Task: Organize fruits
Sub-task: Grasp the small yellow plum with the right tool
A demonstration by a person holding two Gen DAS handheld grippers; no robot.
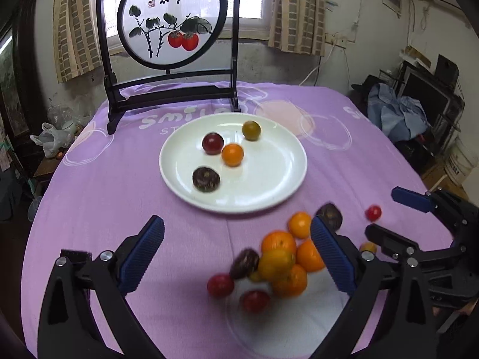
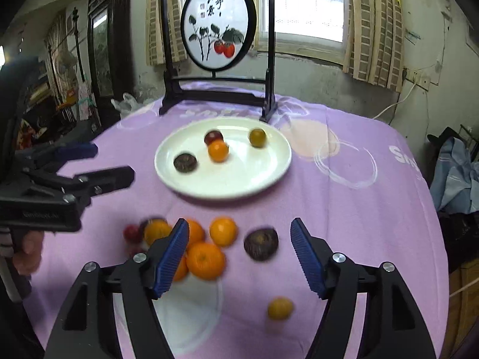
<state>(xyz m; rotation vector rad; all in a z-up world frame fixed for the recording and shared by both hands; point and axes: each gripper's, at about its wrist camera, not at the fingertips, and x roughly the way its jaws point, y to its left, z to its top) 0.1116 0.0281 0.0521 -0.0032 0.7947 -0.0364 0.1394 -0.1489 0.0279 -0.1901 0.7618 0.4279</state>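
Observation:
A white plate [image 1: 269,191] [image 2: 263,176] sits mid-table holding a dark red tomato [image 1: 213,142], an orange tomato [image 1: 232,155], an olive-green tomato [image 1: 251,130] and a dark brown round fruit [image 1: 206,179]. A loose pile of oranges [image 1: 278,243] [image 2: 206,259], red tomatoes [image 1: 220,284] and brown fruits [image 2: 261,244] lies on the cloth in front of the plate. My left gripper [image 1: 238,233] is open and empty above the pile. My right gripper [image 2: 239,236] is open and empty, the brown fruit between its fingers' line.
A framed round persimmon painting on a black stand [image 1: 172,21] stands behind the plate. The table has a purple cloth [image 1: 119,179]. A small yellow tomato [image 2: 280,308] and a red one [image 1: 373,212] lie apart at the right. Clutter surrounds the table.

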